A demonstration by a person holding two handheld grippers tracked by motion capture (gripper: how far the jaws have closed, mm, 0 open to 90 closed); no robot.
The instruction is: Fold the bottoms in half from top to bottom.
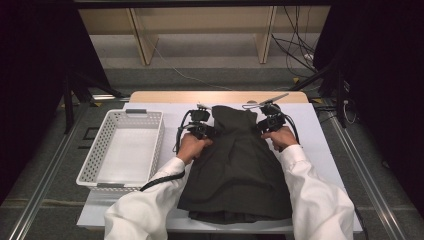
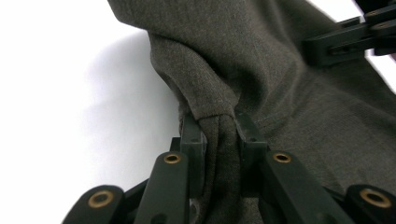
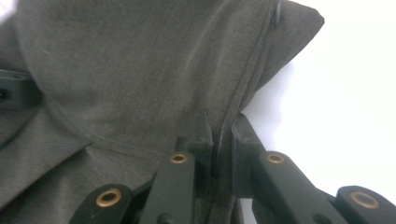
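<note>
A dark grey garment (image 1: 235, 165) is lying spread on the white tabletop (image 1: 325, 145), just right of a white basket (image 1: 155, 145). The left gripper (image 2: 219, 133) is pinching a bunched fold at the garment's far left edge, while the right gripper (image 3: 222, 133) is pinching its far right edge, fingers (image 3: 201, 135) pressing the cloth.

Dark garment (image 1: 235, 170) lies spread on white counter (image 1: 320, 150). Left gripper (image 1: 200, 129) and right gripper (image 1: 270, 122) sit at its far corners, top edge lifted between them. White basket (image 1: 100, 150) left of garment, on counter.
</note>
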